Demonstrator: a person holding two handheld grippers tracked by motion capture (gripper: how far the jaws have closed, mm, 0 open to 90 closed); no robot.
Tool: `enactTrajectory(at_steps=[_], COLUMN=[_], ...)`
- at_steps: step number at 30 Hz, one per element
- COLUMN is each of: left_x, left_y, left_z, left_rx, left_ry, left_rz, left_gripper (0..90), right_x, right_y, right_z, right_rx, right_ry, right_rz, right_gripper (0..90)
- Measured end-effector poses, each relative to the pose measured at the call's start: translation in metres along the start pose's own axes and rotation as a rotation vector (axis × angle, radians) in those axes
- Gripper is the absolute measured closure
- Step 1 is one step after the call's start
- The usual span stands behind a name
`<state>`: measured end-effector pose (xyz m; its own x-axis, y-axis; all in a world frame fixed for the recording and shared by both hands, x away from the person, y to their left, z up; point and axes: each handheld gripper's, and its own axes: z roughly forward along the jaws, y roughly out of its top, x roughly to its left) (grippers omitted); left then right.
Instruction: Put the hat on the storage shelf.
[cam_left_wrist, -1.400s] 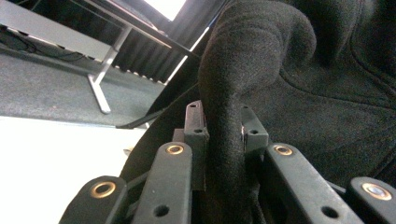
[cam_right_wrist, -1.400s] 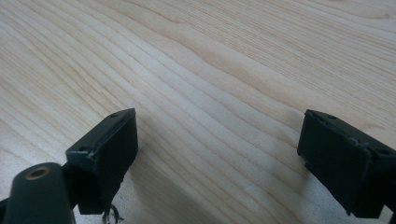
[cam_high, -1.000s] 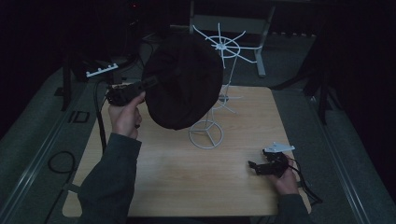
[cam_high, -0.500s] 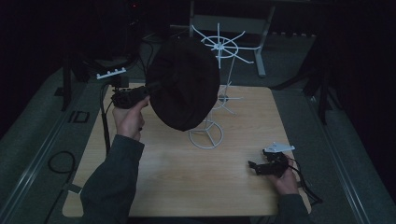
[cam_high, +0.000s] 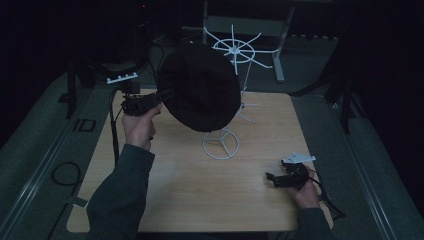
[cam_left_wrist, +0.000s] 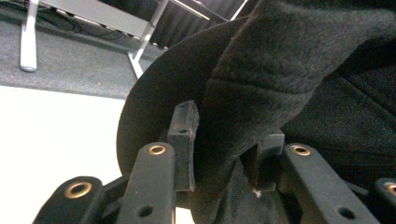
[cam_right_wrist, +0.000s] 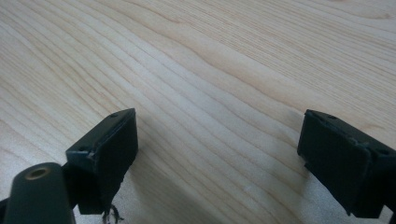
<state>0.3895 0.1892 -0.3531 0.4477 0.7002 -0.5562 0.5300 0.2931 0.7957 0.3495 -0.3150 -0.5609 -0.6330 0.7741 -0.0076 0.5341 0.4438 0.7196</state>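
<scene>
Gripping soft, light felt hat (cam_high: 200, 92) by its brim, upper centre: left gripper (cam_left_wrist: 224, 158). Right gripper (cam_right_wrist: 219, 154), lower right, open, empty.

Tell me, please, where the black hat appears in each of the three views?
High view: black hat upper centre, before the white wire stand.
Left gripper view: hat brim centre, clamped between the jaws.
Right gripper view: not in it.
Shared landmark: the wooden table.
</scene>
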Motion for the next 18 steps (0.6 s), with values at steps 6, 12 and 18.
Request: enactTrajectory(at_steps=[6,12,18], left_x=[0.0011,0.0012,0.0030], left_y=[0.0008,0.0013,0.0023], left_z=[-0.0008,-0.0034,-0.0061], left_rx=[-0.002,0.004,-0.003], left_ry=[-0.014,-0.004,0.010], left_rz=[-0.001,0.016,0.020], left_gripper=[64.3,52.5,49.2], right_x=[0.0000,0.0000,0.0000], right_y=[0.0000,0.0000,0.0000], right_z=[0.0000,0.0000,0.0000], right_rx=[0.000,0.000,0.000], right_ry=[0.000,0.000,0.000], right_rz=[0.000,0.000,-0.001], right_gripper=[12.1,12.0,12.1])
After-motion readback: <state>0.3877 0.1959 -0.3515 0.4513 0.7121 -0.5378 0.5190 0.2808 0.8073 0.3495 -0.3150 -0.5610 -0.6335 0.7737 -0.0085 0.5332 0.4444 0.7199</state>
